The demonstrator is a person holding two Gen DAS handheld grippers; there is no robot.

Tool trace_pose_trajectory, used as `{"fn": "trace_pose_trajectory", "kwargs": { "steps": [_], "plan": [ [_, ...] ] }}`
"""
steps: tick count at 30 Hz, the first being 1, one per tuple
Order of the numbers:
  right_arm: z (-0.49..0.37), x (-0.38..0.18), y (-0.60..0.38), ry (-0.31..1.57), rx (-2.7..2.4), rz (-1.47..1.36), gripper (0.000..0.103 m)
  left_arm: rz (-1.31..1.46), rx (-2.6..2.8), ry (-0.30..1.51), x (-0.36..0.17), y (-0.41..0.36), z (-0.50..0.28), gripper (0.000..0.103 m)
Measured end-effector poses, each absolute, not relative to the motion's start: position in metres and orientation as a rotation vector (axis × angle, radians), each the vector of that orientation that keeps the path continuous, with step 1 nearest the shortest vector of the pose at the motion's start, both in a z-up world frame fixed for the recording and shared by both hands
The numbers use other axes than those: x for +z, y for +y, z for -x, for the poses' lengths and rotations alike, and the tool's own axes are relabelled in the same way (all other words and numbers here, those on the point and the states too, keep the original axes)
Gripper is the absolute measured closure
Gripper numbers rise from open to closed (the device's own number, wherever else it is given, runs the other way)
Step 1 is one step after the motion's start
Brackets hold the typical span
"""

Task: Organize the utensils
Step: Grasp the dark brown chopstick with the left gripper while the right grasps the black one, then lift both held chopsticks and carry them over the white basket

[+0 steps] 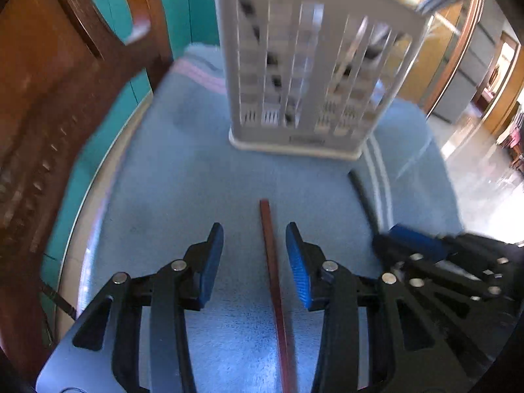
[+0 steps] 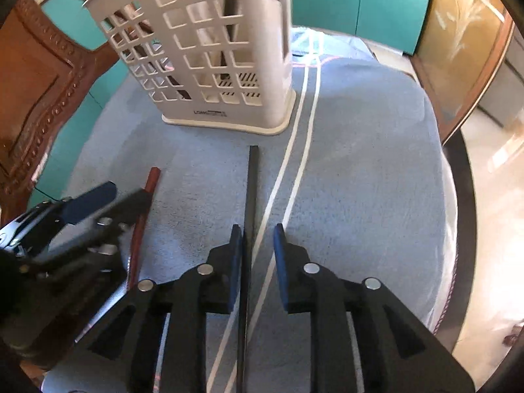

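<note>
Two hand-held grippers hang over two chopsticks on a blue towel, with a white utensil basket standing behind.

Nearest, the left gripper (image 1: 254, 232) has black arms and ribbed blue pads set partly apart; a slim, square-edged red chopstick (image 1: 272, 262) lies flat between them, with clear gaps on both sides. The right gripper (image 2: 258, 234) is open only narrowly around a black chopstick (image 2: 251, 193), which runs just beside its left pad; I cannot tell whether that pad touches it, and the right pad stands clear. The two sticks lie side by side on a fuzzy blue towel (image 2: 360, 163) with thin white stripes. Beyond their tips stands the white plastic basket (image 2: 209, 62), upright, its walls a grid of square holes, dark utensils showing inside. A carved brown wooden chair (image 1: 49, 98) stands to the left, teal cabinets behind.
</note>
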State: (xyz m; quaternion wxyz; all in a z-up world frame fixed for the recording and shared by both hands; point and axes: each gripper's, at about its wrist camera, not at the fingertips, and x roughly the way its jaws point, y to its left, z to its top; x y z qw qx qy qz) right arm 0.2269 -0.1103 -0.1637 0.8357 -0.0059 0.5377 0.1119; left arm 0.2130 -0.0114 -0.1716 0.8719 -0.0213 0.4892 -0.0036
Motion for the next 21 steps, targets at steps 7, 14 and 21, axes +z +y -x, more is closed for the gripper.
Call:
{"fn": "trace_pose_trajectory", "kwargs": {
  "steps": [7, 14, 21],
  "plan": [
    [-0.210, -0.164, -0.093, 1.124, 0.255, 0.050, 0.096, 0.008, 0.000, 1.009, -0.181, -0.015, -0.207, 0.079],
    [-0.191, -0.146, -0.094, 1.078, 0.282, -0.007, 0.097, 0.029, 0.007, 0.896, -0.157, -0.017, -0.197, 0.096],
    [-0.158, -0.061, -0.125, 0.865, 0.357, -0.087, 0.097, 0.066, -0.054, 0.630, -0.068, -0.013, -0.151, 0.096]
  ]
}}
